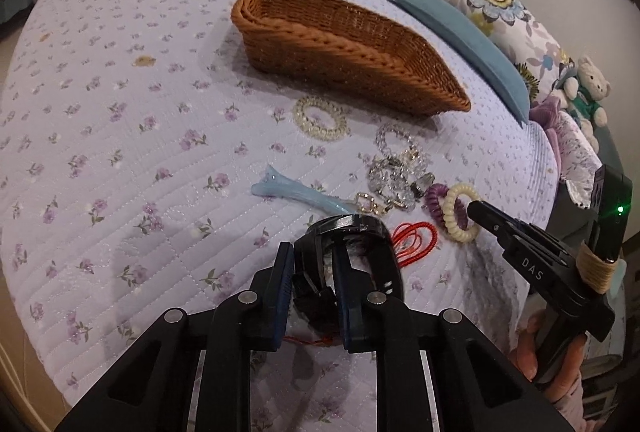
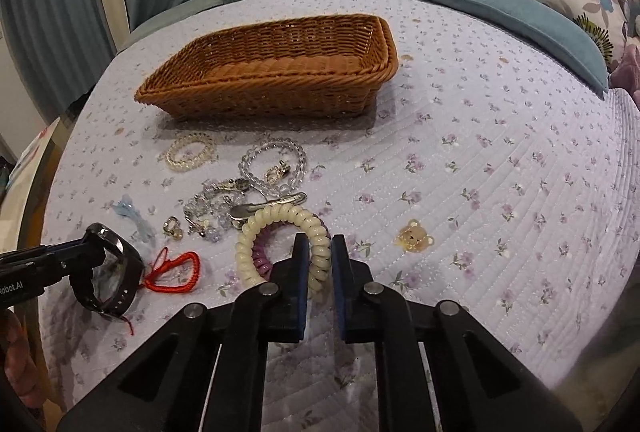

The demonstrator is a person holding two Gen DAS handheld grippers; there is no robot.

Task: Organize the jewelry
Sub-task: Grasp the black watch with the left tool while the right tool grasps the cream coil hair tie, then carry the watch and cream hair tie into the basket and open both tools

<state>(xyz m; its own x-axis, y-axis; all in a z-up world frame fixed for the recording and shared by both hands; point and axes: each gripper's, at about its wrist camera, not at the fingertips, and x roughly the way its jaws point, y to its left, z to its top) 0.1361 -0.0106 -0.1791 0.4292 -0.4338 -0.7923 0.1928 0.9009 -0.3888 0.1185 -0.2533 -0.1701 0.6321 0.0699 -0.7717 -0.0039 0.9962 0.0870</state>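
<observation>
One wicker basket (image 2: 280, 72) sits empty on quilt (image 2: 480, 192)

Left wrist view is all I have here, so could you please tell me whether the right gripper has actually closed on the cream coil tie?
Observer: Yes. In the right wrist view the right gripper has the cream coil tie pinched between its pads.
Operator: Thank you. Is the basket holding anything yet?
Observer: The right wrist view looks further into the wicker basket, and the part of its floor that shows is bare.
Operator: And how does my black watch look from that side?
Observer: The left gripper grips the black watch by its band, with its round face catching the light.
</observation>
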